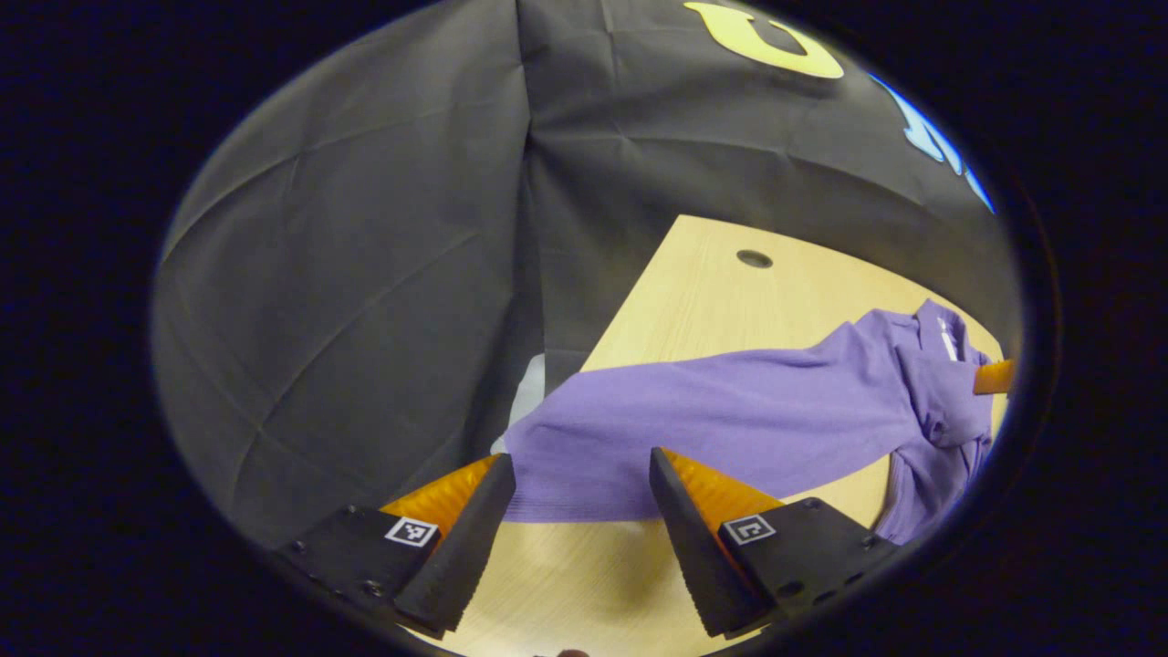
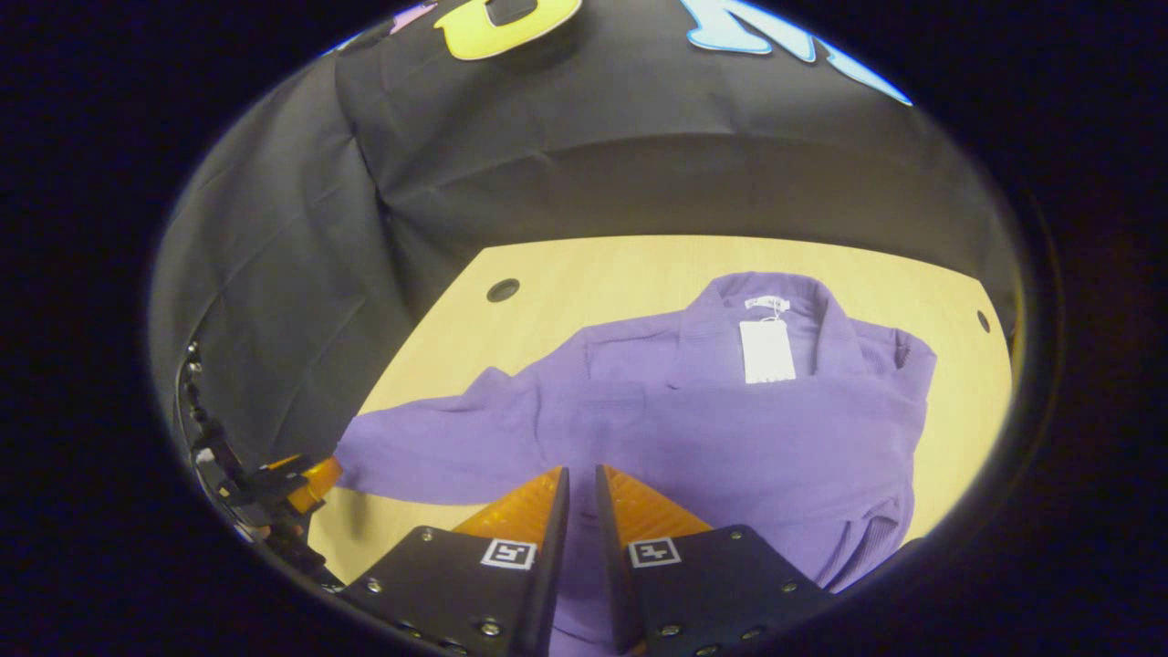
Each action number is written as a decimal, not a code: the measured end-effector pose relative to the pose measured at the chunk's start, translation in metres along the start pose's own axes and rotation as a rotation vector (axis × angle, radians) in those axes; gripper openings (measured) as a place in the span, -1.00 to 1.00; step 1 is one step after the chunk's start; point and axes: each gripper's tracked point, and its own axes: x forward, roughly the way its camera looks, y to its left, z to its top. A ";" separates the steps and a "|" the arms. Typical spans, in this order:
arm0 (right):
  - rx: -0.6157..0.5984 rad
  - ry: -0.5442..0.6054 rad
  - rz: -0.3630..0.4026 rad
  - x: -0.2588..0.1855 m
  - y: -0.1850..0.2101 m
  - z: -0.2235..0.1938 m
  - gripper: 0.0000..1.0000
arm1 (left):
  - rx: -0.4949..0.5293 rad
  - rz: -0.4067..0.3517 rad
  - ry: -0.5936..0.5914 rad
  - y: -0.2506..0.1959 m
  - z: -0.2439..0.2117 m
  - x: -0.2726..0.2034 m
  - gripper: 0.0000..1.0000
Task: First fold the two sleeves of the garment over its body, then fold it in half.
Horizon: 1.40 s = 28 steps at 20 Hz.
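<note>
**Left sleeve out flat, right gripper pinching the body fabric**

While the purple garment [image 2: 693,420] lies spread on the light wood table [image 2: 593,265], collar toward the booth wall, the two views catch different parts of it. Right gripper view: collar with a white tag [image 2: 766,349] hanging inside it, the garment's body, and one sleeve [image 2: 429,447] stretched out toward the table's left edge. Right gripper [image 2: 581,479] is nearly closed over the lower body fabric, a narrow slit between the fingers with purple cloth in it; looks like a pinch, but contact on both fingers cannot be confirmed. The other gripper shows far left at the sleeve end.

Left gripper view: same sleeve [image 1: 712,415] seen lengthwise, cuff nearest, collar bunched far right. Left gripper [image 1: 581,465] is wide open, holding nothing, fingers just short of the cuff edge. A round hole [image 1: 754,258] shows in the tabletop.
</note>
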 end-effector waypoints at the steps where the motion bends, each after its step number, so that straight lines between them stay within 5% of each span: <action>1: 0.001 -0.007 -0.002 -0.003 -0.002 0.003 -0.54 | -0.004 -0.001 0.011 -0.002 -0.005 0.005 0.96; 11: 0.037 -0.037 -0.012 -0.017 -0.011 0.011 -0.54 | -0.059 0.008 0.073 -0.007 -0.030 0.012 0.84; 13: 0.041 -0.033 -0.008 -0.015 -0.011 0.009 -0.54 | -0.044 0.000 0.075 -0.015 -0.030 0.013 0.60; 18: 0.047 -0.032 -0.005 -0.022 -0.013 0.004 -0.54 | -0.023 0.026 0.068 -0.031 -0.027 0.017 -0.65; 21: 0.058 -0.035 -0.013 -0.026 -0.020 0.002 -0.50 | 0.022 0.068 0.075 -0.030 -0.025 0.014 -0.68; 22: 0.063 -0.035 -0.016 -0.028 -0.023 0.002 -0.50 | 0.037 0.079 0.080 -0.031 -0.024 0.014 -0.85; 28: 0.089 -0.051 -0.036 -0.039 -0.042 0.005 -0.55 | 0.090 0.083 0.089 -0.036 -0.022 0.014 -0.86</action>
